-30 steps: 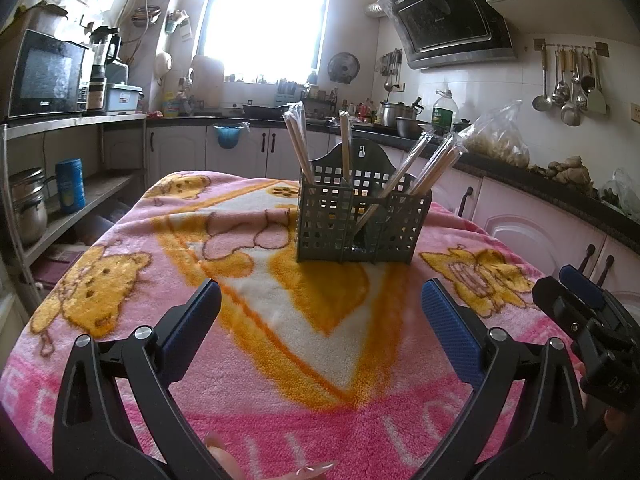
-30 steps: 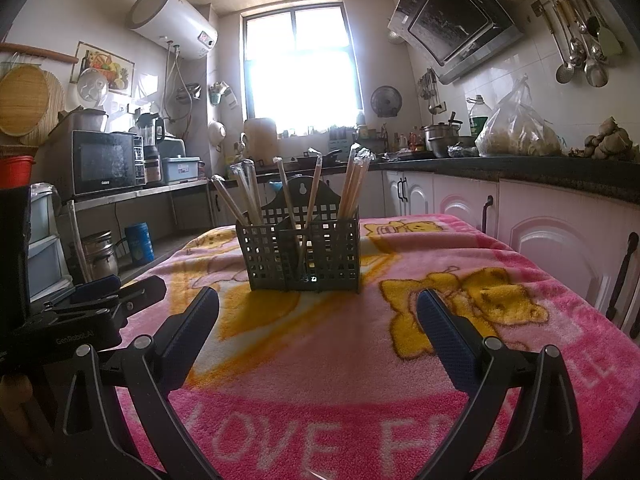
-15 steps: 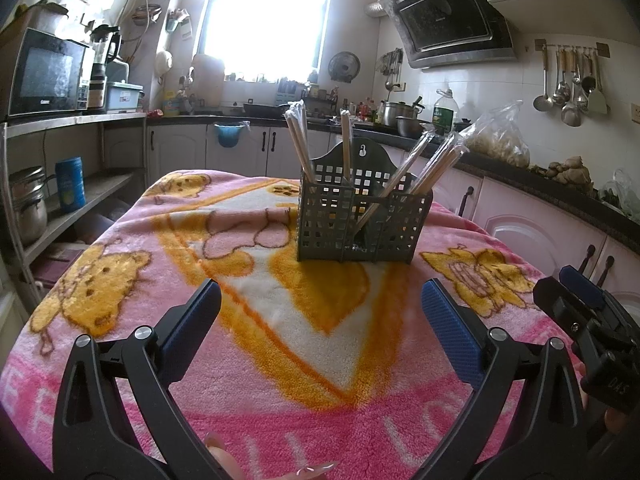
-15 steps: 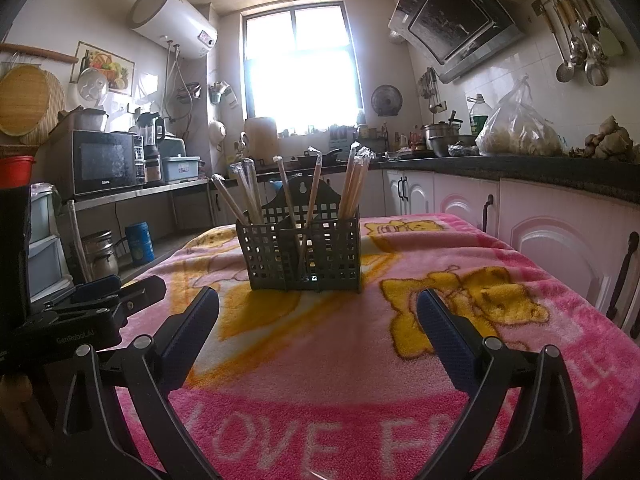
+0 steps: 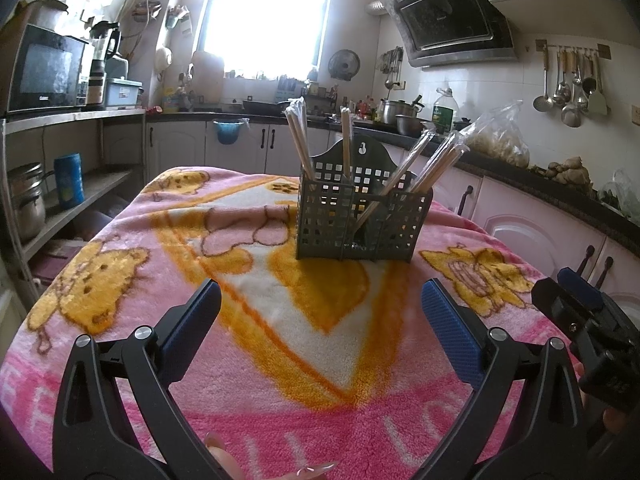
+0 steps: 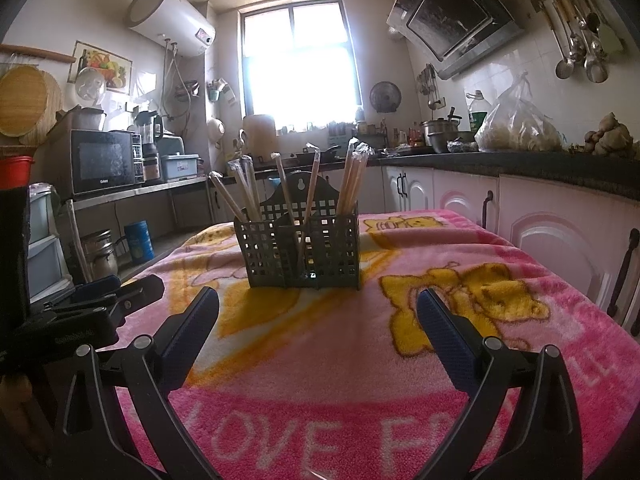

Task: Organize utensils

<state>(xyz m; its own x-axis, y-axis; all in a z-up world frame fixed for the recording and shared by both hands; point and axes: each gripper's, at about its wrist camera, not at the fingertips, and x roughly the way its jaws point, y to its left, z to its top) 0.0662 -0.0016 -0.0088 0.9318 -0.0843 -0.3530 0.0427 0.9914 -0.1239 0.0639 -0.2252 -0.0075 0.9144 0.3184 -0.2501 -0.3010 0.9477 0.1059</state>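
A dark grey perforated utensil caddy (image 5: 362, 220) (image 6: 302, 248) stands upright on the pink blanket-covered table (image 5: 160, 280) (image 6: 520, 280). Several plastic-wrapped chopstick pairs (image 5: 298, 136) (image 6: 352, 178) stick out of its compartments, leaning outward. My left gripper (image 5: 320, 312) hovers open over the near part of the table, short of the caddy, with nothing between its blue pads. My right gripper (image 6: 318, 316) is likewise open and empty, facing the caddy from the other side. Each gripper shows at the edge of the other's view: the right one (image 5: 580, 312), the left one (image 6: 100, 300).
White cabinets and a dark counter (image 6: 520, 160) with a plastic bag (image 6: 516, 128) and pots run along the right. A shelf with a microwave (image 6: 104, 160) stands on the left. Hanging ladles (image 5: 568, 80) line the wall. A fingertip (image 5: 220, 452) shows beneath the left gripper.
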